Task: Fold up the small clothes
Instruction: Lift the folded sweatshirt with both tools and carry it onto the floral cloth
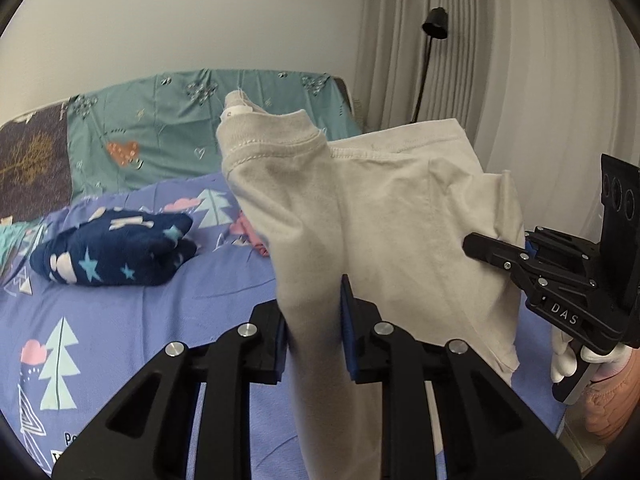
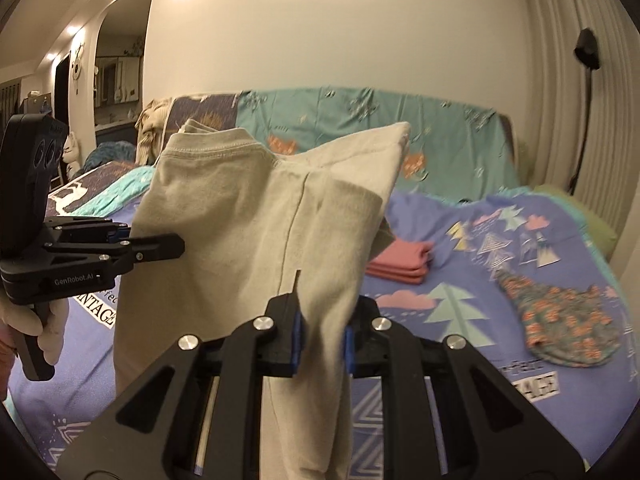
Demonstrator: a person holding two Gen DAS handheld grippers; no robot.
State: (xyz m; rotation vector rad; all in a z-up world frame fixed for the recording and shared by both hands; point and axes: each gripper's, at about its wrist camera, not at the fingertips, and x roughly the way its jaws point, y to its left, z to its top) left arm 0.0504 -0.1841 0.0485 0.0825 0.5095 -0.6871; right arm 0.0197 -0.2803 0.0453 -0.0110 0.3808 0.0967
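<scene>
The beige garment [image 1: 372, 216] was held pinched in both the left gripper [image 1: 314, 332] and right gripper [image 2: 322, 344], rising toward twelve o'clock from each, its long axis spanned between them above the bed [image 1: 132, 312].

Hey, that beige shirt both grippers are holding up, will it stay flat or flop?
The beige shirt likely flops: it drapes and creases between the left gripper and right gripper. Probably light, since two small pinches hold it above the bed.
</scene>
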